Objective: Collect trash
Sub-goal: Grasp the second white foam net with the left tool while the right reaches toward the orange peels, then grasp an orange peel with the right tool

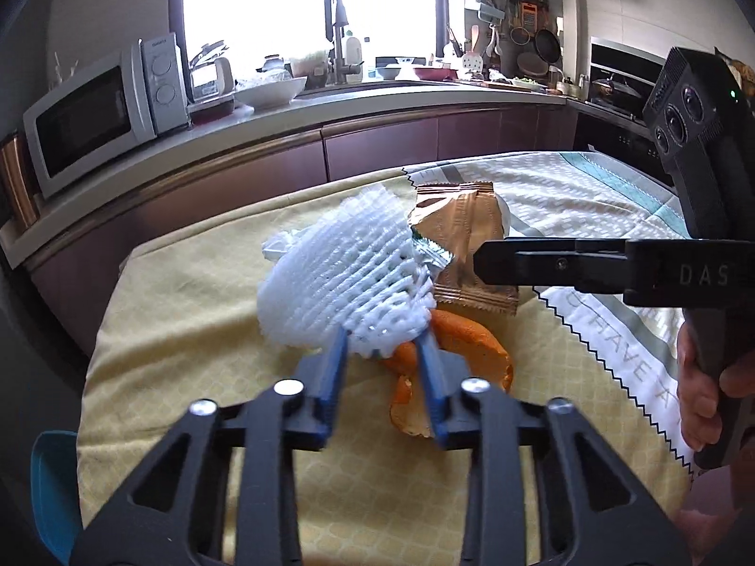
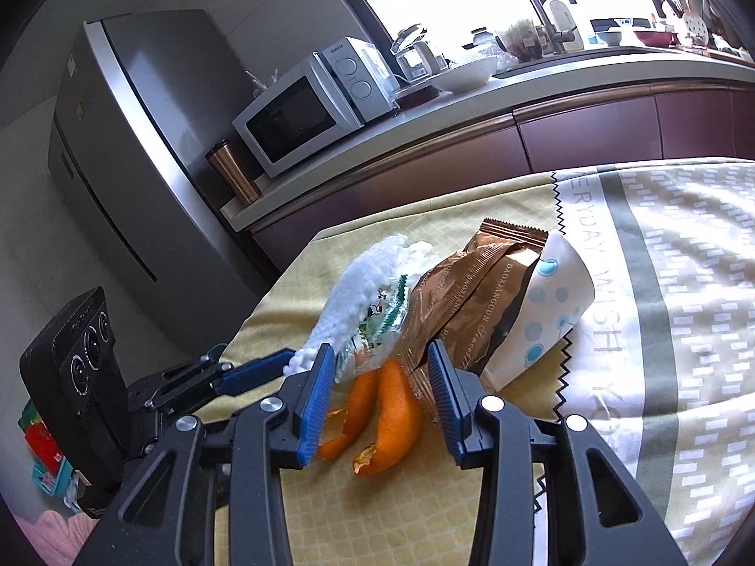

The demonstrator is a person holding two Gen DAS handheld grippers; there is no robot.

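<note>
Trash lies heaped on the yellow cloth: a white foam net (image 1: 344, 273) (image 2: 358, 283), a copper snack wrapper (image 1: 462, 231) (image 2: 476, 292), orange peel (image 1: 472, 339) (image 2: 391, 415), a clear wrapper with green print (image 2: 382, 320) and a tipped dotted paper cup (image 2: 547, 311). My left gripper (image 1: 382, 344) (image 2: 288, 361) is shut on the near end of the foam net. My right gripper (image 2: 380, 368) stands open over the peel, pads apart from it. In the left wrist view the right gripper (image 1: 481, 262) reaches in from the right, side-on above the copper wrapper.
The table carries a yellow cloth (image 1: 188, 330) and a patterned cloth (image 1: 590, 198) to the right. Behind runs a counter with a microwave (image 1: 94, 118) (image 2: 302, 113) and a copper tumbler (image 2: 233, 170). A fridge (image 2: 118, 141) stands left. A person's hand (image 1: 703, 391) holds the right gripper's handle.
</note>
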